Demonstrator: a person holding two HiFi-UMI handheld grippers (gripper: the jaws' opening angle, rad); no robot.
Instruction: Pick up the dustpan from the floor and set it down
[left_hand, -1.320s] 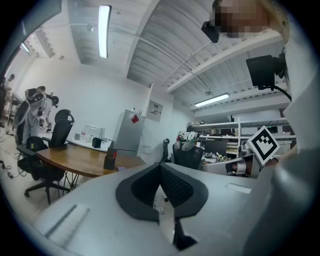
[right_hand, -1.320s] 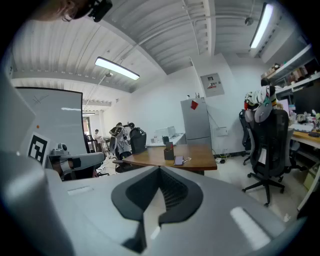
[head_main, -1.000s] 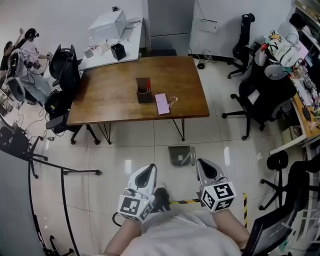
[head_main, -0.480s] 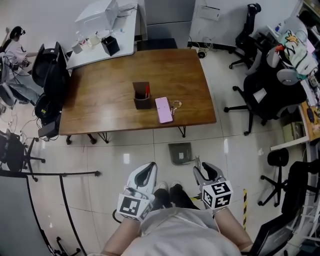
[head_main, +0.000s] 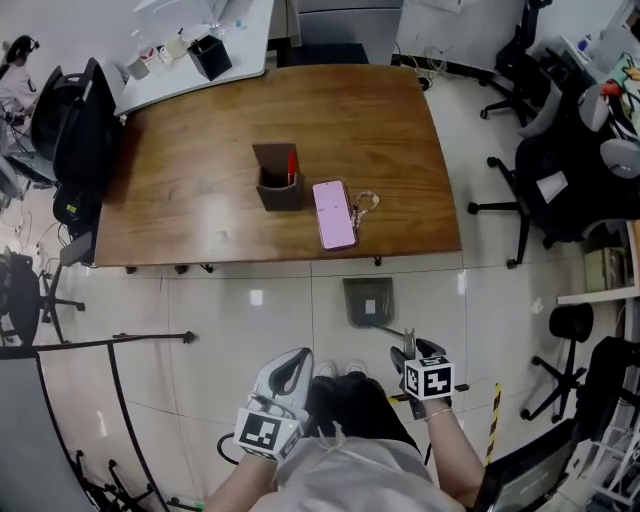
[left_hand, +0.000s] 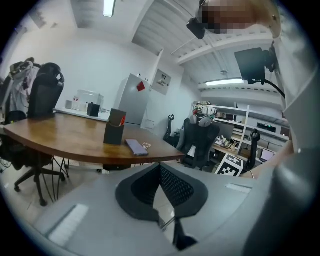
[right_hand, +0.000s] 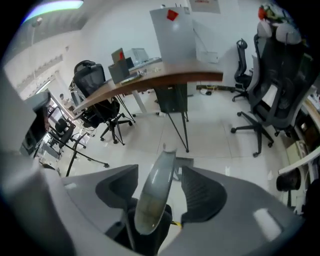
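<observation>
The grey dustpan (head_main: 368, 301) lies flat on the tiled floor just in front of the table, its long handle (head_main: 392, 331) running back toward me. My right gripper (head_main: 408, 350) points steeply down over the handle's end. In the right gripper view the handle (right_hand: 155, 195) stands between the jaws of the right gripper (right_hand: 160, 170), which are opening, with a gap on each side. My left gripper (head_main: 291, 368) hangs to the left above my shoes, shut and holding nothing; its fingertips (left_hand: 160, 165) meet.
A wooden table (head_main: 200, 215) carries a brown pen holder (head_main: 277, 180), a pink phone (head_main: 334, 214) and keys (head_main: 364, 203). Office chairs (head_main: 570, 190) stand at right and at far left. A black stand's legs (head_main: 120, 345) cross the left floor. Yellow-black tape (head_main: 492, 395) marks the tiles.
Both grippers have dropped toward the floor, the right one much further. It has tipped downward onto the dustpan's handle and its jaws have spread from shut. The dustpan has stayed in place.
</observation>
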